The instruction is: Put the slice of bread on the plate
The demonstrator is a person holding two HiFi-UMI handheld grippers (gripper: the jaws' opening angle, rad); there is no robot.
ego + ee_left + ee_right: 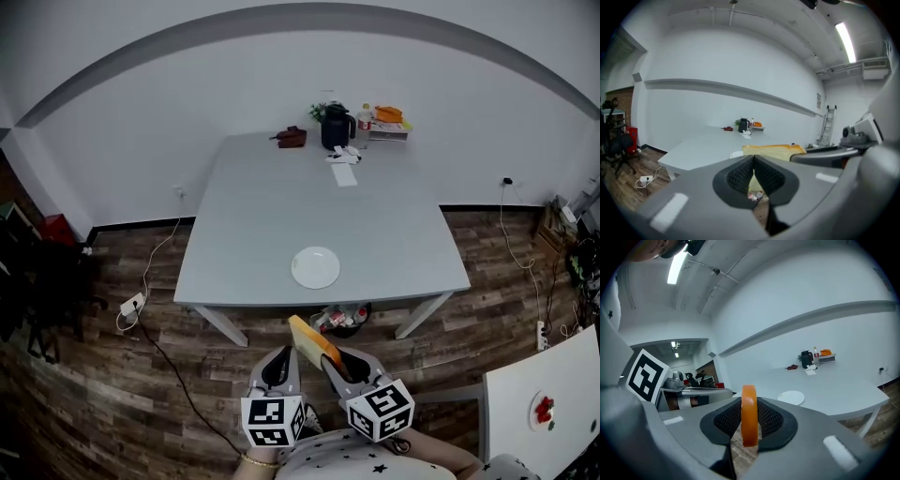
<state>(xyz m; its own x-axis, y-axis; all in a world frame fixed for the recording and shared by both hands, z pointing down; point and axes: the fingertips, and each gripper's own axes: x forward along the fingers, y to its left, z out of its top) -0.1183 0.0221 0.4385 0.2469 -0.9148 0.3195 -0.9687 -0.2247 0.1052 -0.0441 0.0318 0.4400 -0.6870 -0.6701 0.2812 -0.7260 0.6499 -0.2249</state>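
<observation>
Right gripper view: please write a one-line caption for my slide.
The right gripper clamps a slice of bread edge-on, with the white plate ahead on the grey table.

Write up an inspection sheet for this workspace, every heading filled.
Surface: grey table, mostly bare.
Job's things: white plate near the front edge, empty; slice of bread short of the table, held on edge.
Clutter: dark jug, bottle, orange item, brown item, paper, all at the far edge.
Grippers: left gripper shut, empty; right gripper shut on the slice of bread.
Cables: black cable and power strip on the floor at left; second cable by the right wall.
Surroundings: wood floor, white wall, bin under the table, side table at right.
</observation>
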